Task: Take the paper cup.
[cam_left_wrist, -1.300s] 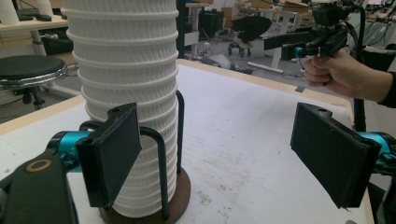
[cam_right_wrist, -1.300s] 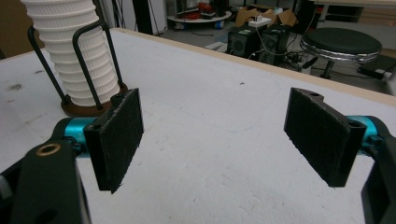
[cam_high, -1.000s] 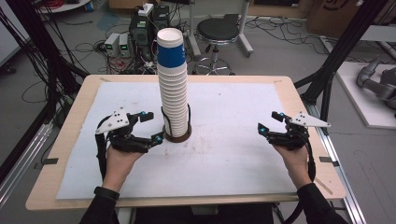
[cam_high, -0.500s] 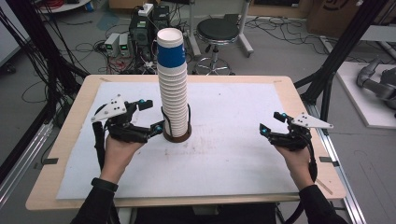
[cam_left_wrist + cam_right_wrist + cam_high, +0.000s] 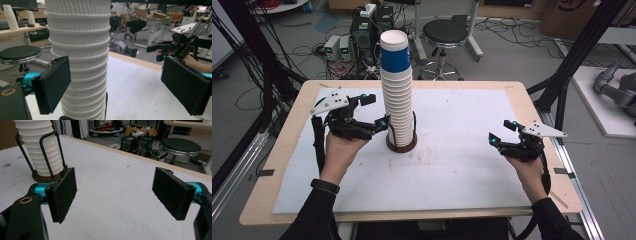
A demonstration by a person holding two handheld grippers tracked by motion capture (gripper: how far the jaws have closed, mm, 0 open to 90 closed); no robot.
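Observation:
A tall stack of white ribbed paper cups (image 5: 397, 100), topped by a blue cup (image 5: 395, 57), stands in a brown round base (image 5: 401, 146) with black wire uprights at mid-table. My left gripper (image 5: 378, 110) is open at the stack's left side, its tips at the lower cups. In the left gripper view the stack (image 5: 80, 50) rises just inside the left pad (image 5: 53, 83), with a wide gap to the right pad (image 5: 186, 87). My right gripper (image 5: 502, 132) is open over the mat, far right of the stack. The right gripper view has the stack (image 5: 41, 147) off to the left, outside the jaws.
A white mat (image 5: 452, 170) covers the wooden table (image 5: 532, 100). Behind the table are a black stool (image 5: 444, 32), electronics boxes (image 5: 362, 35) and floor cables. Black frame posts (image 5: 572, 65) stand at the right.
My left gripper has moved away from the person and up along the stack's left side, its jaws now reaching around the lower cups. The right gripper has barely shifted.

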